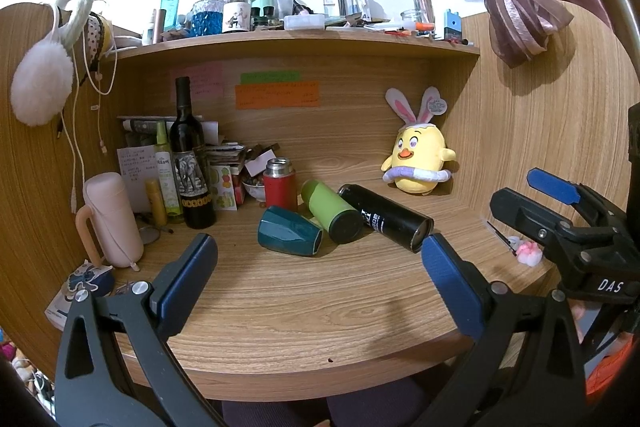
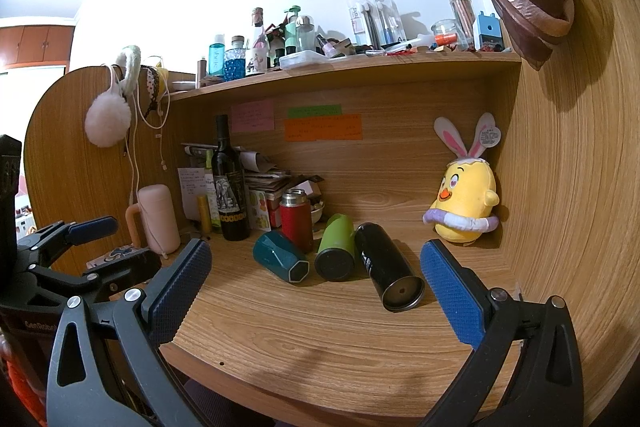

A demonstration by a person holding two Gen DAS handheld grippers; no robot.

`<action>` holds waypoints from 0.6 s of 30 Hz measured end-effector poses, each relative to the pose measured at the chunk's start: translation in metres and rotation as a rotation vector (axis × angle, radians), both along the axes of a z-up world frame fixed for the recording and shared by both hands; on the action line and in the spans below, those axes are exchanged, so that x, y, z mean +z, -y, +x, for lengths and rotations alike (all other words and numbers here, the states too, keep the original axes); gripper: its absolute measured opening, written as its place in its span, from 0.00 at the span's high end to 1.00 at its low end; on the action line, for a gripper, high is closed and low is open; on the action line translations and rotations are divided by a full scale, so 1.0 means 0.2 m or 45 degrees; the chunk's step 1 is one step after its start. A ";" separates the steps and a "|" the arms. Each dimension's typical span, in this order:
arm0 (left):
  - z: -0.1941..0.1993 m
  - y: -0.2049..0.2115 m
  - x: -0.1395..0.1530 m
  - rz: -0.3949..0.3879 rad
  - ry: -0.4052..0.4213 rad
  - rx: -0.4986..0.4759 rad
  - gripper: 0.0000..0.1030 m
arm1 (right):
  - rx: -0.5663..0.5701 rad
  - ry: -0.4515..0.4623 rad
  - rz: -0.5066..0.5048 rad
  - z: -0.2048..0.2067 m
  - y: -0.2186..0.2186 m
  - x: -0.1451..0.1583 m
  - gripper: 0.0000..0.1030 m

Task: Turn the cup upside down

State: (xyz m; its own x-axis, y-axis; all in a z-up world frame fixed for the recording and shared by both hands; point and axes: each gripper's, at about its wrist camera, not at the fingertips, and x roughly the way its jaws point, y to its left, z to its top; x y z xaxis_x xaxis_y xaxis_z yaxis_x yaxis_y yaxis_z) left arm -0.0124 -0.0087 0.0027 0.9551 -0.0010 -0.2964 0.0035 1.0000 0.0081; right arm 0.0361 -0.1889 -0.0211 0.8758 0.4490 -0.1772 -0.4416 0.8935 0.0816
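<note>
Three cups lie on their sides in a row on the wooden desk: a teal faceted cup, a green tumbler and a black tumbler. A red flask stands upright behind them. My left gripper is open and empty, in front of the cups. My right gripper is open and empty, also in front of them; it also shows at the right of the left wrist view.
A wine bottle, a pink handled bottle, small bottles and papers crowd the desk's back left. A yellow plush chick sits at the back right. A shelf full of bottles runs above. A small pink item lies at right.
</note>
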 end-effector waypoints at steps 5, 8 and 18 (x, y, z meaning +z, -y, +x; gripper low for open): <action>0.00 0.00 0.00 0.000 -0.001 0.000 0.00 | 0.001 0.000 -0.001 0.00 0.00 0.00 0.00; 0.00 0.00 0.00 -0.001 -0.001 0.000 0.00 | 0.000 0.001 -0.002 0.00 0.00 0.00 0.00; 0.08 -0.01 -0.05 0.010 -0.054 0.032 0.00 | -0.006 -0.039 -0.005 0.03 0.00 -0.02 0.00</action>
